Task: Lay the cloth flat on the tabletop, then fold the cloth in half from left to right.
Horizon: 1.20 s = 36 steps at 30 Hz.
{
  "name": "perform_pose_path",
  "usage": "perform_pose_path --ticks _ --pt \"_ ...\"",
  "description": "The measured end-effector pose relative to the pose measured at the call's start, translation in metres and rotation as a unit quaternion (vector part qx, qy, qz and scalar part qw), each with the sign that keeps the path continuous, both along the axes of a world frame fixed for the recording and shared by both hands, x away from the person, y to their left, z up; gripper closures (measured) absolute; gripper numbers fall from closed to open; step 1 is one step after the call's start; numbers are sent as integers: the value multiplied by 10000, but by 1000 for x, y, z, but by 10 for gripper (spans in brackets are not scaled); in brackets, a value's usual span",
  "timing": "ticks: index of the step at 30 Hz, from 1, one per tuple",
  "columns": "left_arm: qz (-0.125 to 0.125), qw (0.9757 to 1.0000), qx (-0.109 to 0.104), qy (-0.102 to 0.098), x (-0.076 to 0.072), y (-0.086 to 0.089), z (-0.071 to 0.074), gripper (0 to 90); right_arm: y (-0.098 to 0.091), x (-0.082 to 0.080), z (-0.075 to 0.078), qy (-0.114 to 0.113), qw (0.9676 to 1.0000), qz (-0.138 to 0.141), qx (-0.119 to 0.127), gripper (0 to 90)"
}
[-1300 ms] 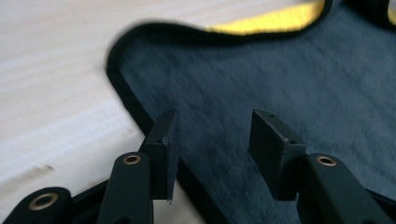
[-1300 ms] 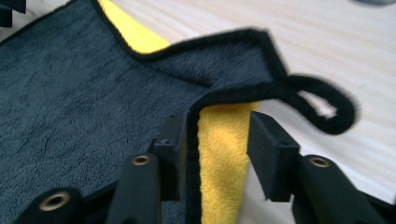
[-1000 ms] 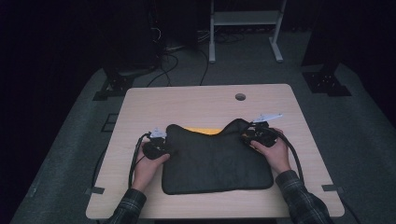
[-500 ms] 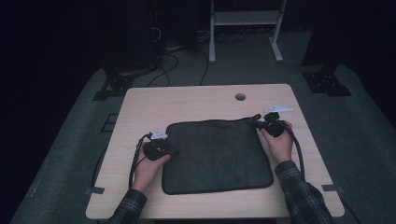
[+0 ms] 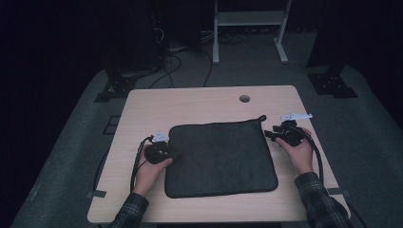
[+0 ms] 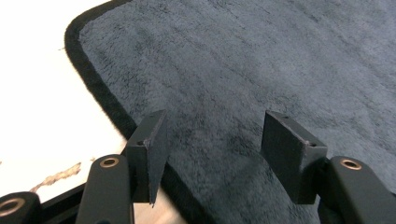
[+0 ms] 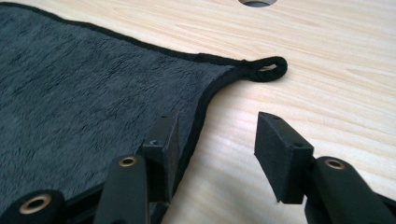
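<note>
Dark grey square fleece cloth (image 5: 219,159) lay flat, spread at centre of pale wooden surface (image 5: 190,102). Left gripper (image 5: 160,148) jaws just widened, straddling cloth's near-left edge, nothing pinched. Right gripper (image 5: 277,135) jaws just opened beside loop corner (image 7: 264,68), released; cloth judged smoothed.

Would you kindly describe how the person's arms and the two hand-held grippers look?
Both sleeves are dark plaid. Each hand-held gripper, left and right, is black with a pale plate on top and a trailing black cable. The gripper views show flat black pads and brass-coloured rivets.
</note>
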<state>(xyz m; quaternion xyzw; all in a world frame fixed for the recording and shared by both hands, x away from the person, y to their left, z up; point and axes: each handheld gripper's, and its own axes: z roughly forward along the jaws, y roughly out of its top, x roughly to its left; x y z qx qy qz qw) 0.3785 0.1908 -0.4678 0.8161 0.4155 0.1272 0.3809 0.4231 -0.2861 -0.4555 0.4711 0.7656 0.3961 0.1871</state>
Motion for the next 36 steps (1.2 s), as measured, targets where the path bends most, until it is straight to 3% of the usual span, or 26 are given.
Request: perform_pose_path --ticks 12,20,29,36 --pt "173 9997 85 -144 -19 20 6 408 -17 -30 0 -54 9999 9 -122 444" --pt "246 9996 51 -116 -21 25 3 392 -33 -51 -9 118 9996 -24 -251 419" --pt "332 9993 182 -45 -16 23 -5 392 -34 -56 -12 169 9993 7 -340 413" --pt "341 9993 148 -45 -17 13 -5 388 -36 -55 -15 206 9990 -16 -388 411"
